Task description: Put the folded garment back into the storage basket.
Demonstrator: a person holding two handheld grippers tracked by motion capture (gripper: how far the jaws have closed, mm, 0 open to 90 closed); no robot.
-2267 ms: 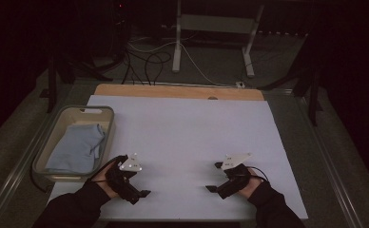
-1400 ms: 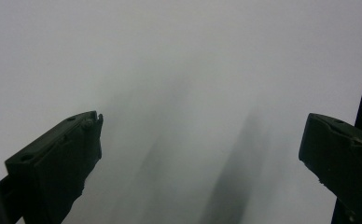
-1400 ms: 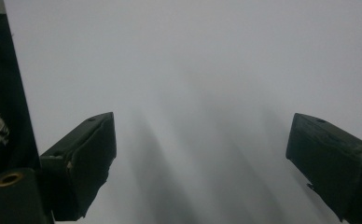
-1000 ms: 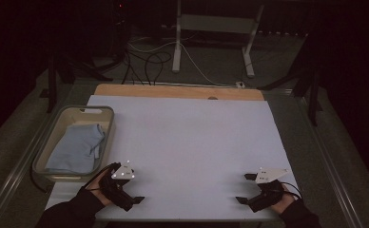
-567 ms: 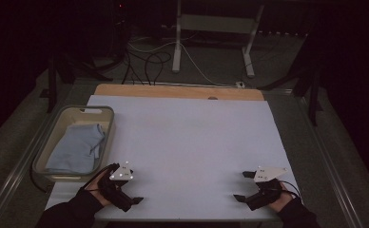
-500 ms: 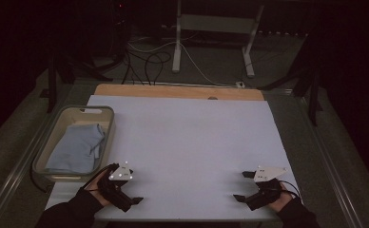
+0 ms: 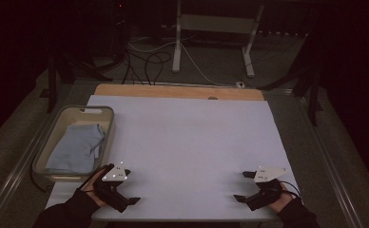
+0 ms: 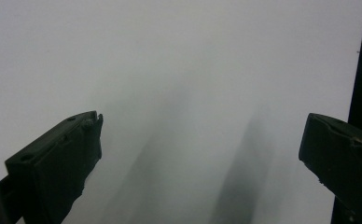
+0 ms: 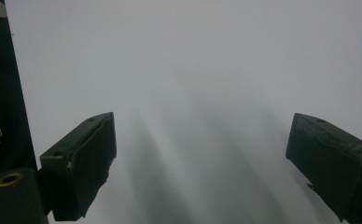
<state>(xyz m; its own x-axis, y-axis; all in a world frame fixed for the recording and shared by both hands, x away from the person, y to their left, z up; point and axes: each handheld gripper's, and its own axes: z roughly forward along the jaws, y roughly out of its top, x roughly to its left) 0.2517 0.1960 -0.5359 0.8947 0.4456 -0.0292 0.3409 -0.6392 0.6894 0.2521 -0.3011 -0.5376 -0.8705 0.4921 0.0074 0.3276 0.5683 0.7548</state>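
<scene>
table [image 7: 187, 142]: sheet-covered | bin [image 7: 104, 114]: off table's left edge | cloth [image 7: 78, 147]: in bin | left gripper [image 7: 125, 187]: near-left corner, just before bin | right gripper [image 7: 242, 186]: near-right corner, well apart from left | cables [image 7: 144, 61]: floor behind table

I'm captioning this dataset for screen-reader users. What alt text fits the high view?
Two gloved hands each hold an open black gripper, the left gripper and right gripper, near the front edge of a white table. A clear bin at the table's left side holds a folded light blue cloth. Dark floor and cables lie beyond.
</scene>
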